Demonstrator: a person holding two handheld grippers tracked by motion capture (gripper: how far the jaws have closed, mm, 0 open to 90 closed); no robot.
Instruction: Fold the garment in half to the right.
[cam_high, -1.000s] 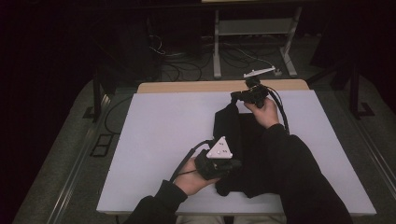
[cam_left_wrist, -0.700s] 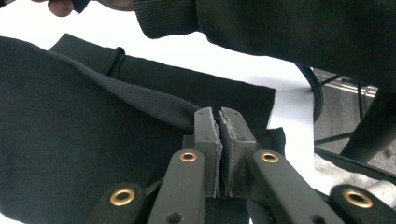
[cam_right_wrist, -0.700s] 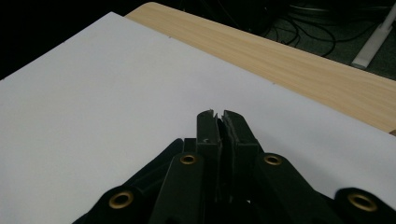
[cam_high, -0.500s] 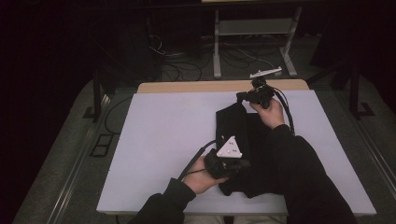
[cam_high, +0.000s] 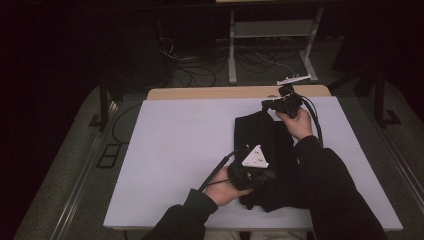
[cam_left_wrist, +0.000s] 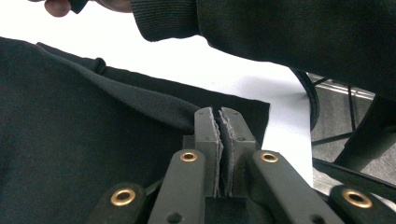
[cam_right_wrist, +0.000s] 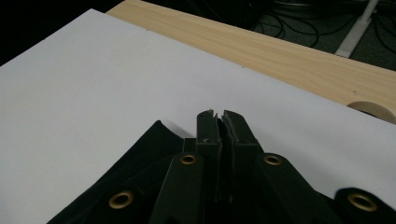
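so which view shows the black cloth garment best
The high view: the black cloth garment lies lengthwise on the white table, its whole outline visible between both grippers. The left gripper view gives a close-up of folded edges; the right gripper view, one corner under the shut jaws.

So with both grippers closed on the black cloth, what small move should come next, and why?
Probably lower both ends onto the table and open the jaws. The left gripper pinches the near end of the cloth and the right gripper the far end; the cloth lies as a long narrow strip on the white table, apparently folded already.
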